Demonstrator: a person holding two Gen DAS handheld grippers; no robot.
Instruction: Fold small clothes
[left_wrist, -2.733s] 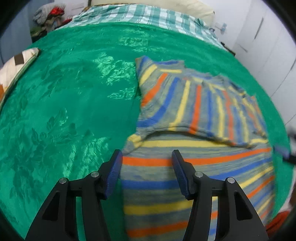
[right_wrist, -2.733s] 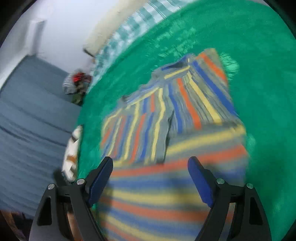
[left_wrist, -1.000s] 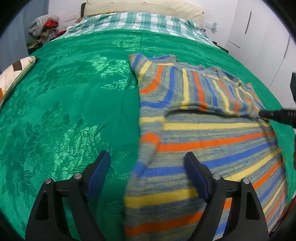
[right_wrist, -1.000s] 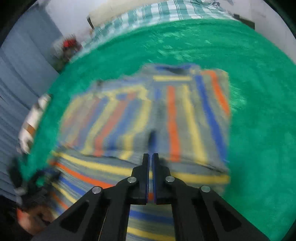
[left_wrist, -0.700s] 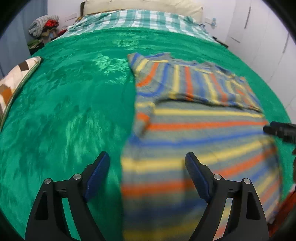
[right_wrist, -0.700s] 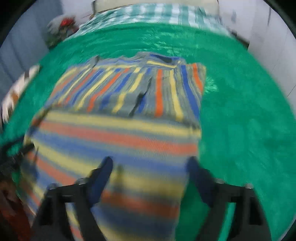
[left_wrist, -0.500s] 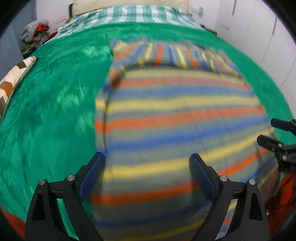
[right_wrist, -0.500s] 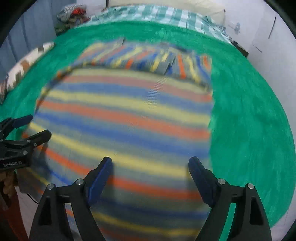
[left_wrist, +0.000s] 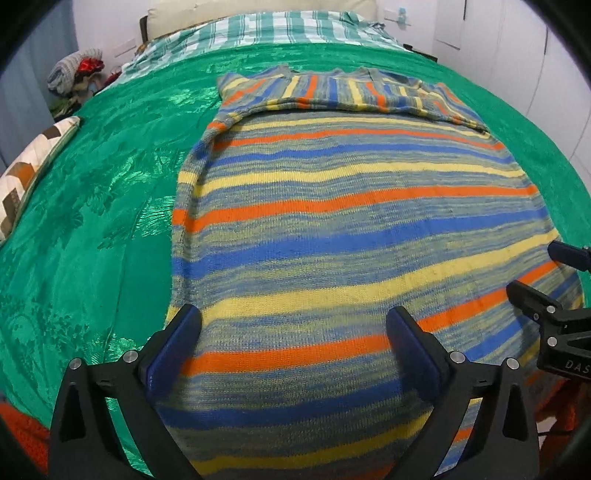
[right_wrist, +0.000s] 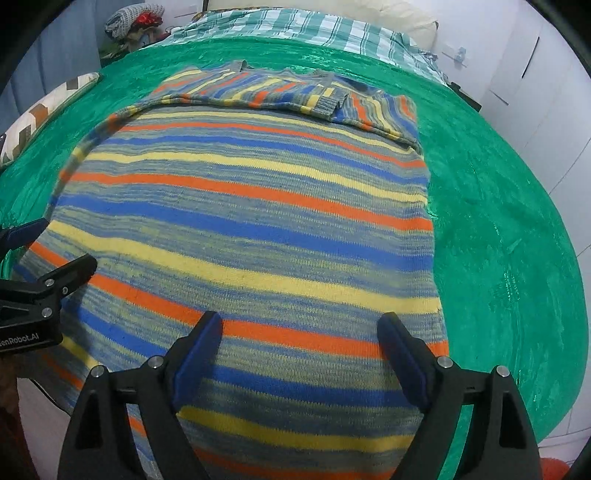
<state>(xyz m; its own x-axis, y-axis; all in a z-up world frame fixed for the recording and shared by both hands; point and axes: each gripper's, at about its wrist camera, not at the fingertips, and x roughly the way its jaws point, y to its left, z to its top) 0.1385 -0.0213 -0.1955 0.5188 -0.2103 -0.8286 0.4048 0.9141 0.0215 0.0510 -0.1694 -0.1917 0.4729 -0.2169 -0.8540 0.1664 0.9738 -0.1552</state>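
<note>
- one striped sweater (left_wrist: 351, 221) fills mid-frame on one green bedspread (left_wrist: 92, 206)
- two hand-held grippers: left hand-held gripper (left_wrist: 293, 341) and right hand-held gripper (right_wrist: 299, 345), jaws opening wide, gripping nothing
- one patterned pillow (left_wrist: 29, 166) at left

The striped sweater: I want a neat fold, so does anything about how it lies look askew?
Mostly tidy. The striped sweater lies flat on the green bedspread, sleeves folded across the top, but its left edge curls in a ridge.
</note>
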